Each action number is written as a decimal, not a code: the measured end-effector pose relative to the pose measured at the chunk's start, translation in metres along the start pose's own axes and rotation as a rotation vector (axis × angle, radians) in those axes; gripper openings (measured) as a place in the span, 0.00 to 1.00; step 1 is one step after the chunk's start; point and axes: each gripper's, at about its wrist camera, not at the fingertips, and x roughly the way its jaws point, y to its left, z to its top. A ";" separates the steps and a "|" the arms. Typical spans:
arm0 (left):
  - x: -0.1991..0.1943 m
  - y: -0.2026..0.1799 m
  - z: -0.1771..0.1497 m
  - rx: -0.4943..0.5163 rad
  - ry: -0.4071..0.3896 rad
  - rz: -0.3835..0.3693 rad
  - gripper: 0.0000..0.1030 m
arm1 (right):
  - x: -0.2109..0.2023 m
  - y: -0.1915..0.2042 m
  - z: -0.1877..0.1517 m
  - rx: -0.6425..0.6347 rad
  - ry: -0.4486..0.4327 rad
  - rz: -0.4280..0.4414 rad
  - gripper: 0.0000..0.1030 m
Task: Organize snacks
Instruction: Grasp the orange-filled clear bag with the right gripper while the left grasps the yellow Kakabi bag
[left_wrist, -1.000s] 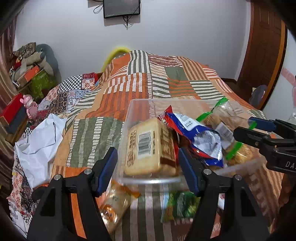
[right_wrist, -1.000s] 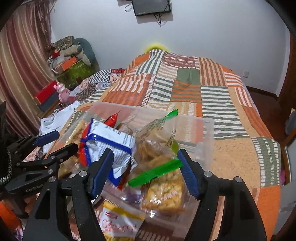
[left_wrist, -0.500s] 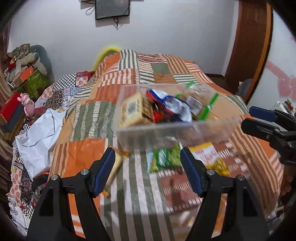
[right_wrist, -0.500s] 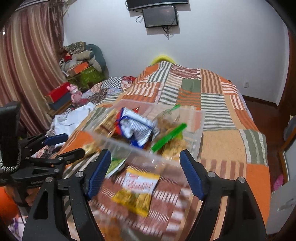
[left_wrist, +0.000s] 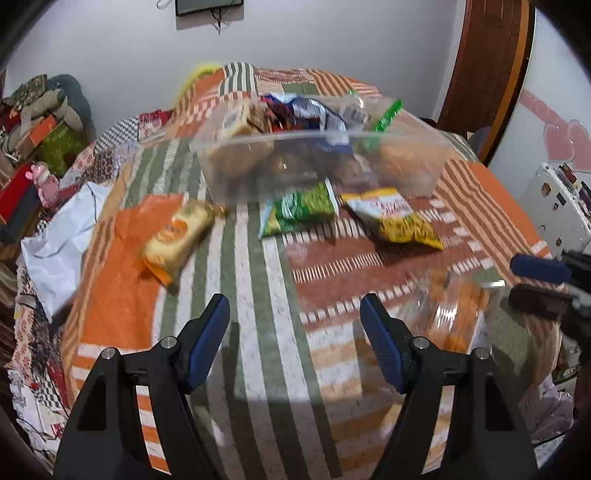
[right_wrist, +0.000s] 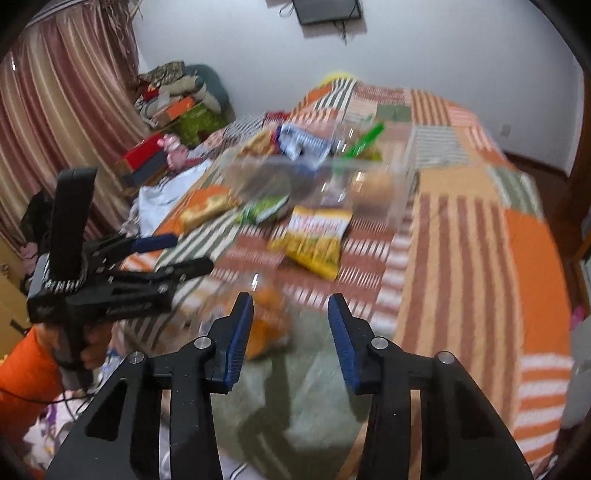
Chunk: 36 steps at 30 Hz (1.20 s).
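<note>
A clear plastic bin (left_wrist: 325, 162) holding several snack packs sits on the patchwork bed; it also shows in the right wrist view (right_wrist: 325, 173). In front of it lie an orange pack (left_wrist: 173, 236), a green pack (left_wrist: 299, 210) and a yellow pack (left_wrist: 395, 221). A clear bag of orange snacks (left_wrist: 454, 314) lies near the front right. My left gripper (left_wrist: 295, 328) is open and empty, well back from the bin. My right gripper (right_wrist: 290, 325) is open and empty, just over the clear bag (right_wrist: 266, 317).
The bed's patchwork cover (left_wrist: 258, 295) fills the view. White cloth (left_wrist: 59, 243) lies at its left edge. Boxes and clutter (right_wrist: 173, 107) stand by the curtain at the left. A wooden door (left_wrist: 487, 74) is at the back right.
Both grippers have pulled back from the bin, which now sits farther off. The loose packs and a clear bag in front of it have come into view.
</note>
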 end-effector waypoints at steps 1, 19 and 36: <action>0.001 -0.001 -0.003 0.003 0.007 -0.002 0.71 | 0.001 0.001 -0.003 0.004 0.005 0.005 0.36; -0.012 -0.024 -0.015 -0.006 -0.020 -0.092 0.71 | -0.001 -0.018 0.007 0.116 -0.014 0.029 0.59; -0.022 -0.004 -0.009 -0.067 -0.049 -0.065 0.71 | 0.034 0.006 0.000 0.021 0.039 -0.011 0.53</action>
